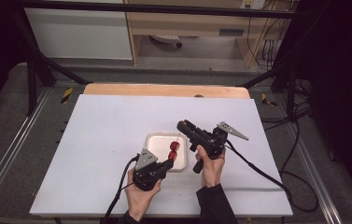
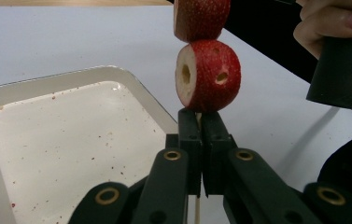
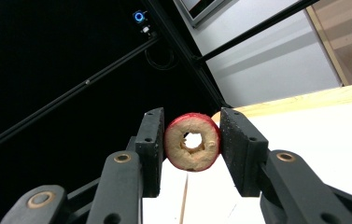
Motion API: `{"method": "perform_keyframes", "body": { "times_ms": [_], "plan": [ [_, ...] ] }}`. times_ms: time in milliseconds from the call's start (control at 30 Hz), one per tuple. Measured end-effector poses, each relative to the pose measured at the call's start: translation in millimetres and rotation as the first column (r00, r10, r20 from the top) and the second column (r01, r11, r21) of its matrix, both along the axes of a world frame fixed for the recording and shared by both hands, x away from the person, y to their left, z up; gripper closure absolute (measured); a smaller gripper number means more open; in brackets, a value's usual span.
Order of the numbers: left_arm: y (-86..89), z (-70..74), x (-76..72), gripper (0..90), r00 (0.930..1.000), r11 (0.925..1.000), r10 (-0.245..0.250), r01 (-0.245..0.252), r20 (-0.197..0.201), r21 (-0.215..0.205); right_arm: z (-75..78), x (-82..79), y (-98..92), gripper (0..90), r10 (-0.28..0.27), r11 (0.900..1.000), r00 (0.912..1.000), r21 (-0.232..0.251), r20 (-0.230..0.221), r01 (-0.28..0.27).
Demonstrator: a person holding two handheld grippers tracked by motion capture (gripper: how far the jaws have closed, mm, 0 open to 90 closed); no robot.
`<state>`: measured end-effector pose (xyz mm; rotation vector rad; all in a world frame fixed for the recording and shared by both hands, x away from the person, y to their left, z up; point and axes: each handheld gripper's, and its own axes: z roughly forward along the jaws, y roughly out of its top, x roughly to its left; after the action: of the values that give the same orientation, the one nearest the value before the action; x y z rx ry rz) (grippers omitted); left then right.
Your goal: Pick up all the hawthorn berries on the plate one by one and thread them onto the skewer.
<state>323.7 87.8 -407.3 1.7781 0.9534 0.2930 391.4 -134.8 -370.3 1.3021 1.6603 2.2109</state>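
Observation:
A thin wooden skewer (image 2: 197,212) stands upright over the white tray (image 1: 157,137), and my left gripper (image 1: 168,163) is shut on its lower end. In the left gripper view the jaws (image 2: 200,116) pinch the stick just under a red slice (image 2: 208,74) with a pale cut face; a second red piece (image 2: 200,18) sits on top of it. Both pieces (image 1: 173,150) show on the stick in the high view. My right gripper (image 1: 182,126) is above the skewer's top, shut on a red-skinned ring slice (image 3: 192,142) with a hole through its middle.
The tray (image 2: 71,140) holds only small red specks. It lies on a white board (image 1: 108,140) over a wooden table (image 1: 164,89). Black frame posts (image 1: 31,74) flank the table, and cables (image 1: 267,175) trail off to the right. The right hand (image 2: 332,18) is close to the skewer.

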Motion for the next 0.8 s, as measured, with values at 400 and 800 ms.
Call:
{"method": "perform_keyframes", "body": {
  "times_ms": [400,800],
  "plan": [
    [1.2,2.1,1.2,88.1,0.9996,0.9996,0.015,-0.015,-0.023,-0.024,-4.4,-0.8,2.8,61.8,0.024,0.999,0.9997,-0.033,-0.004,-0.024],
    [0.0,3.8,4.3,88.2,0.9992,0.9996,0.025,-0.025,-0.033,-0.010,-10.9,-5.1,6.0,61.8,0.053,0.994,0.9985,-0.101,0.012,-0.051]
  ]
}}
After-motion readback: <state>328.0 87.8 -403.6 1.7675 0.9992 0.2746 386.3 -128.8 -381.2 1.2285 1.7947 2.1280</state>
